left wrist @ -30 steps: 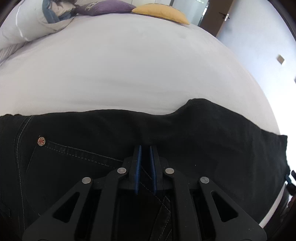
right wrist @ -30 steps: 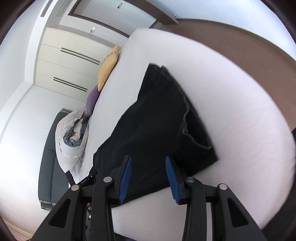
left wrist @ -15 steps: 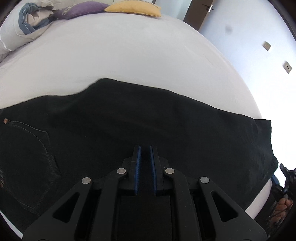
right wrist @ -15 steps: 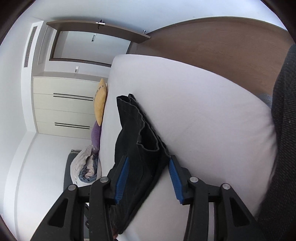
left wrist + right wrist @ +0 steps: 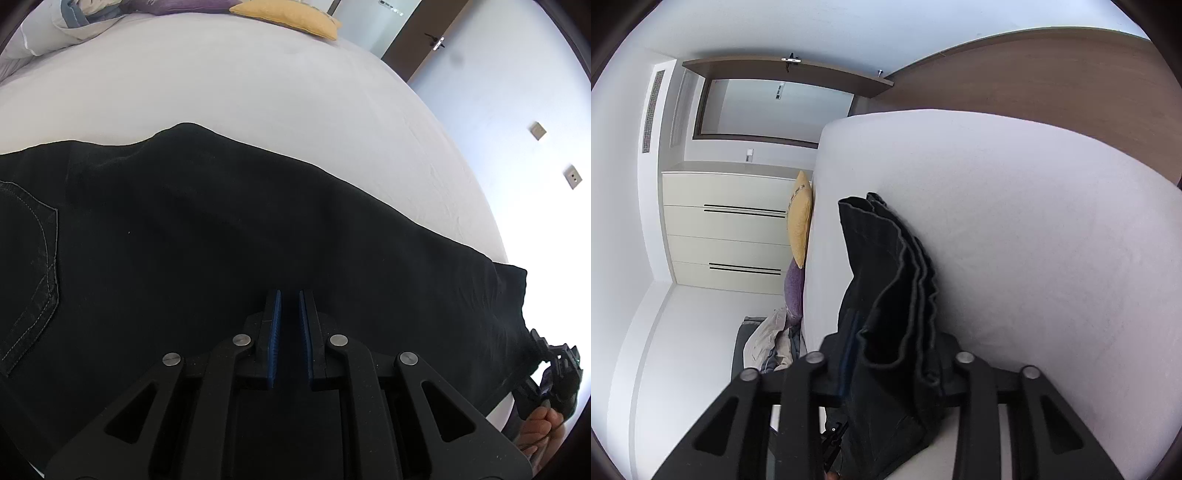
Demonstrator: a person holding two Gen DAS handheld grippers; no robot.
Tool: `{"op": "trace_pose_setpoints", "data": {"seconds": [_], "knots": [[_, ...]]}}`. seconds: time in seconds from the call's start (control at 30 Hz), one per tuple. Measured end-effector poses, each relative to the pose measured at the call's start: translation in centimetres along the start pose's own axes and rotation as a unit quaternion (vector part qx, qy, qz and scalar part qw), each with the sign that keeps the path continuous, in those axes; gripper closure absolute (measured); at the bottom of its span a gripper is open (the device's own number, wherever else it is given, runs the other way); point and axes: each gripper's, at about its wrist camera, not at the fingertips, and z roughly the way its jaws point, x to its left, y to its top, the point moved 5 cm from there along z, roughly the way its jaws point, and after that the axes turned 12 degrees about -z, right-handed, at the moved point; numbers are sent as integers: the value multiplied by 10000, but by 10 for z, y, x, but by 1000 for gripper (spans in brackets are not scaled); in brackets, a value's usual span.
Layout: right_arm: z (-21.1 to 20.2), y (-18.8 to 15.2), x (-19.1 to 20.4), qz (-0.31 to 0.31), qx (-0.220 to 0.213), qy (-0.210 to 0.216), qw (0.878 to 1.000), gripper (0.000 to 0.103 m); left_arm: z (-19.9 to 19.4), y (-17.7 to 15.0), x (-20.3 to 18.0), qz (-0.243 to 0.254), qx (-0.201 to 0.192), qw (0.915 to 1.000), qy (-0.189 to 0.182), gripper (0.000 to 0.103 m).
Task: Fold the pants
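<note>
The black pants [image 5: 221, 240] lie spread across the near part of a big white bed [image 5: 258, 92]. In the left camera, the far edge of the pants runs in a wavy line from the left side down to the right. A pocket with pale stitching shows on the left part of the pants. The leg end sits at the right edge of the bed.

The left gripper [image 5: 290, 332] is low over the middle of the pants. Its blue jaws are almost together, with only a thin gap. I cannot tell if any cloth is caught between them.

The right gripper [image 5: 894, 354] is at the leg end of the pants [image 5: 886, 266]. Its jaws are pinching a bunch of stacked cloth layers, and the hems [image 5: 871, 206] stand up in wavy folds. In the left camera, this gripper [image 5: 554, 373] shows at the far right, by the corner of the bed.

Past the pants, the bed [image 5: 1034, 221] has lots of bare white sheet. A yellow pillow [image 5: 288, 16], a purple pillow [image 5: 177, 5] and a bundled blanket [image 5: 55, 26] sit at the far end. A cream dresser [image 5: 727, 232] stands beyond the bed, and a door [image 5: 417, 37] is nearby.
</note>
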Motion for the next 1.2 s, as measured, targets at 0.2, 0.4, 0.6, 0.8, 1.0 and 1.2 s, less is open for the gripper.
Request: {"op": "trace_pose_setpoints", "data": {"seconds": [0.2,0.4,0.6,0.8,1.0,1.2], "knots": [[5,3,-3,-77,55,-281,9996,91,-1,-14,-3,56,6,10000,24,93],[9,3,14,-505,2,-832,9953,91,3,-11,6,-124,74,9997,-199,93],[43,-25,113,-2558,369,-1123,9595,91,2,-8,19,-320,212,9980,-507,93],[123,-160,182,-4860,1732,-1047,8502,92,-8,-1,30,-760,376,9928,-847,93],[132,-170,174,-5109,1742,-1177,8335,92,-20,12,30,-1055,491,9861,-1184,10],[126,-175,175,-5440,1573,-1206,8153,92,-11,36,-10,-794,837,9847,-1302,8]]}}
